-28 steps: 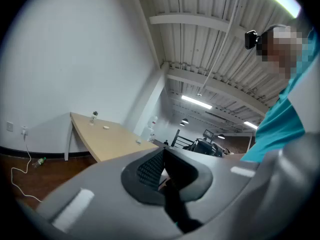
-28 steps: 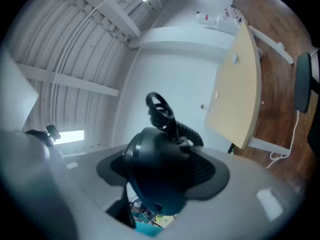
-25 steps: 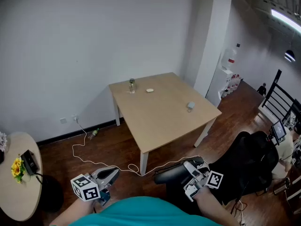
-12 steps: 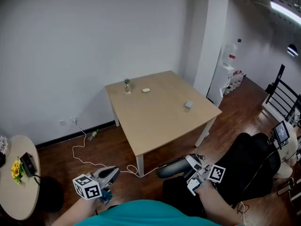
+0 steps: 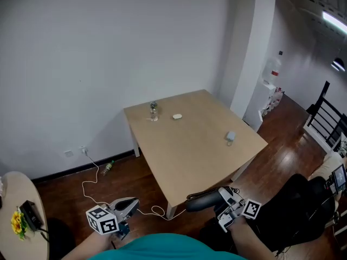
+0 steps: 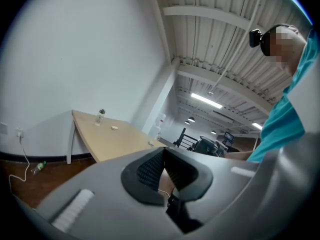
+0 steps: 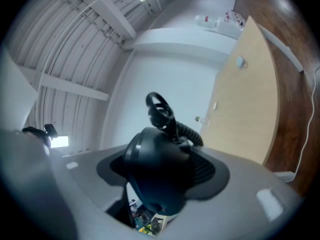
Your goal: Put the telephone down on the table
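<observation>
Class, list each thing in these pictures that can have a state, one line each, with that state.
telephone, gripped, not yet on the table
right gripper, shut on the telephone
left gripper, shut, empty
bottle, upright on the table
ceiling light, on

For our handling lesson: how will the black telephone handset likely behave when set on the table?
The handset looks like rigid, smooth plastic, so it may slide. Its rounded end could let it rock. The coiled cord looks springy and may tug it.
</observation>
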Demonstrator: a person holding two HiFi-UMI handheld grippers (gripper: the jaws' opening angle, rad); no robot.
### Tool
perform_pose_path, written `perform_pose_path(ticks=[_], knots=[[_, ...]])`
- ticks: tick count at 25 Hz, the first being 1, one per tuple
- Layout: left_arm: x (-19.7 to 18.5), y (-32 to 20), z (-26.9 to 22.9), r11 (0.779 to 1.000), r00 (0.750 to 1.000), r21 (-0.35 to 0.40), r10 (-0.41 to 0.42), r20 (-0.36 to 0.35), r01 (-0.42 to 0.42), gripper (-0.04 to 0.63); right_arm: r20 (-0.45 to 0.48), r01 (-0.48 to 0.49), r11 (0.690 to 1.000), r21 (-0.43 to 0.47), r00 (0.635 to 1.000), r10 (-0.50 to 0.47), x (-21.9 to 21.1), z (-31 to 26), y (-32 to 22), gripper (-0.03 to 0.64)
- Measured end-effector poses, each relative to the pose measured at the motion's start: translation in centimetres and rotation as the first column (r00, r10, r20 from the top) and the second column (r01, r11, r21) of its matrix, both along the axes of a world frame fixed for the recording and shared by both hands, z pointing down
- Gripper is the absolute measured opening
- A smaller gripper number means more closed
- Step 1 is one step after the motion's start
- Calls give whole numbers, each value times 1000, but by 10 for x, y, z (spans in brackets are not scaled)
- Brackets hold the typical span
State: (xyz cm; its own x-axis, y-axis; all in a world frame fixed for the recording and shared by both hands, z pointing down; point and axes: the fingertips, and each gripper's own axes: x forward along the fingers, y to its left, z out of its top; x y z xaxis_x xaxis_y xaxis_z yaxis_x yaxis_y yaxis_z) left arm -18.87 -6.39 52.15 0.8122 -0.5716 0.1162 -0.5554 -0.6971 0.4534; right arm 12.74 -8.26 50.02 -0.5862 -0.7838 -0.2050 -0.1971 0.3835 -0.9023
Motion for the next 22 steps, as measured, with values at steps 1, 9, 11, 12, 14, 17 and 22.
perform_pose_path(ticks=[1,9,11,12,14,17,22], knots=[[-6,-16,-1,1000,1000,8,21,6,-21,6,-5,-17,1000,-5,1000,17,-4,1,-12,291],[-28,-113,-4,995,996,40,89,29,-90,6,-55,-67,998,-2,996,67,-27,-5,-98,291],[-25,-130,-3,995,995,49,90,31,-92,6,-64,-69,998,-6,996,68,-23,-3,-117,291],[-22,-138,-4,995,996,48,84,28,-86,6,-64,-69,998,-9,996,68,-20,-3,-127,291],[-16,-155,-5,996,997,43,71,26,-72,6,-63,-63,998,-18,996,62,-13,-1,-148,291],[0,-181,-1,997,997,39,62,52,-64,6,-69,-45,999,-20,997,43,3,3,-185,291],[43,-237,11,999,995,48,-2,104,-3,6,-37,20,1000,-4,999,-20,41,15,-249,291]])
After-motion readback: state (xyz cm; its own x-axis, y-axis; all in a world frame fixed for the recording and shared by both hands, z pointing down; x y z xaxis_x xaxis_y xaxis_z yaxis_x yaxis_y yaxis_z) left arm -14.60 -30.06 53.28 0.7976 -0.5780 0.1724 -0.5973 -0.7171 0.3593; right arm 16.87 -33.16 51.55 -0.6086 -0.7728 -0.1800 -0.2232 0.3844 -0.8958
